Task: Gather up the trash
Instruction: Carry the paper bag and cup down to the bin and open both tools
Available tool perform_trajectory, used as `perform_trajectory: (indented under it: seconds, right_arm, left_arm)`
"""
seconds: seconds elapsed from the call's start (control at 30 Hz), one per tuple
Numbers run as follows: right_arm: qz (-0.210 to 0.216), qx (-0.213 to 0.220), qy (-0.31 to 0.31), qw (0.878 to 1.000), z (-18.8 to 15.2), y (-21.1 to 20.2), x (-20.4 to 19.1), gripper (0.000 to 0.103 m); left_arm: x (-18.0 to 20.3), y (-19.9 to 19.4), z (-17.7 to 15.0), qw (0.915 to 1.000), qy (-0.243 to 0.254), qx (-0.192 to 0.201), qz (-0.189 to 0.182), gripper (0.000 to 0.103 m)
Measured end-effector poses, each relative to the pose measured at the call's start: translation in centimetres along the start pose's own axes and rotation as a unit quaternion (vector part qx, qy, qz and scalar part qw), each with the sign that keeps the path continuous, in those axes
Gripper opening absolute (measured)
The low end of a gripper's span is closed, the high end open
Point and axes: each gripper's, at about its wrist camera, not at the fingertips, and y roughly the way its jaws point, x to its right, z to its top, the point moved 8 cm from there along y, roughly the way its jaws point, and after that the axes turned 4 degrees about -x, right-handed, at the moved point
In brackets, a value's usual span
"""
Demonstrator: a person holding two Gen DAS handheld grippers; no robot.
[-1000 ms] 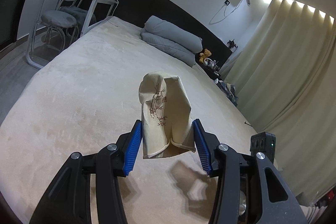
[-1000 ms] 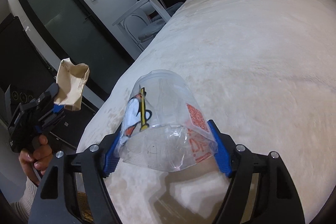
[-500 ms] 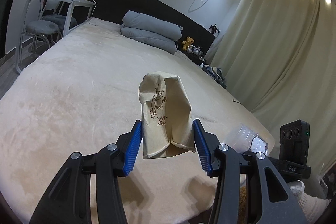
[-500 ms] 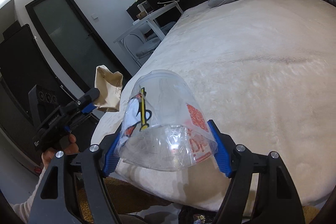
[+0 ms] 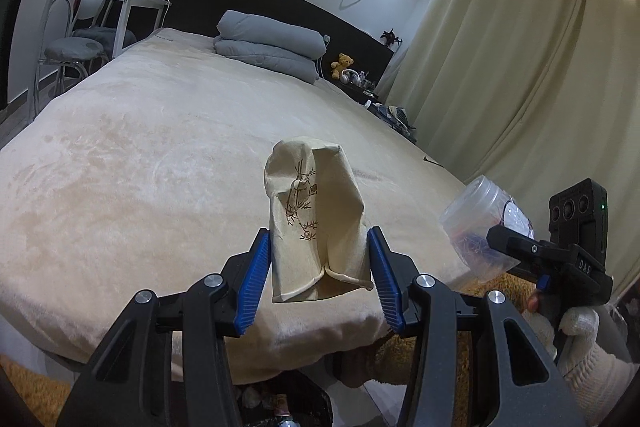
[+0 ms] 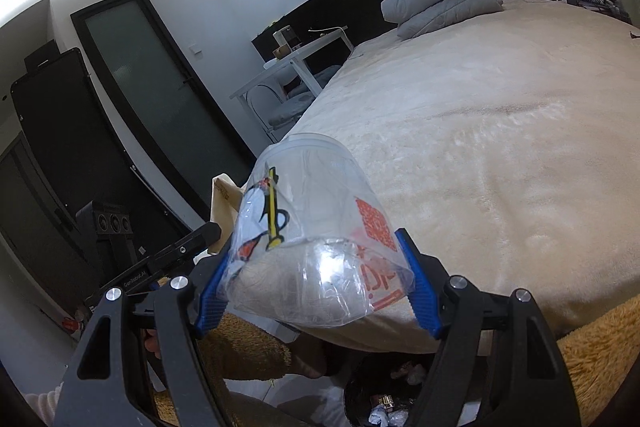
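Observation:
My left gripper (image 5: 318,279) is shut on a crumpled beige paper cup (image 5: 316,219) with a brown bamboo print, held past the foot edge of the bed. My right gripper (image 6: 316,287) is shut on a clear plastic cup (image 6: 312,239) printed with a penguin and red marks. In the left wrist view that plastic cup (image 5: 480,223) and the right gripper show at the right. In the right wrist view the paper cup (image 6: 224,207) peeks out behind the plastic cup. A dark trash bin (image 6: 384,399) holding scraps sits on the floor below the right gripper.
A wide bed (image 5: 160,155) with a beige blanket fills both views, folded grey bedding (image 5: 268,47) at its head. A white table and chair (image 5: 80,39) stand at its left, curtains (image 5: 520,87) at the right. A shaggy brown rug (image 6: 592,355) lies by the bin.
Both grippers have drawn back from over the bed to beyond its foot edge, each keeping its cup. The two grippers are closer together, and the trash bin has come into view below.

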Motion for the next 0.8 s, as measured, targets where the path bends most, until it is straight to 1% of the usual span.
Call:
perform_trajectory:
  seconds: [0.2, 0.33, 0.43, 0.53, 0.6, 0.8]
  right_arm:
    - [-0.011, -0.016, -0.001, 1.000, -1.8, -1.0, 0.1, 0.074]
    - [-0.025, -0.041, 0.000, 0.999, -3.8, -0.9, 0.6, 0.074]
    - [-0.035, -0.066, 0.015, 0.997, -5.2, -0.3, 1.3, 0.074]
    - [-0.029, -0.089, 0.040, 0.995, -6.6, 0.5, 1.9, 0.074]
    - [-0.031, -0.113, 0.058, 0.991, -7.9, 1.4, 2.4, 0.074]
    - [-0.034, -0.167, 0.082, 0.982, -10.9, 3.5, 2.8, 0.074]
  left_arm:
    - [1.6, -0.5, -2.5, 0.9998, 0.012, -0.016, 0.003, 0.048]
    - [2.4, -0.2, -4.0, 0.9992, 0.019, -0.035, 0.003, 0.048]
    - [2.8, 0.2, -5.1, 0.9985, 0.021, -0.051, 0.003, 0.048]
    - [2.9, 0.5, -6.0, 0.9975, 0.020, -0.068, 0.007, 0.048]
    - [3.0, 0.6, -6.7, 0.9968, 0.019, -0.077, 0.004, 0.048]
    - [2.6, 1.6, -9.3, 0.9919, 0.002, -0.126, 0.008, 0.048]
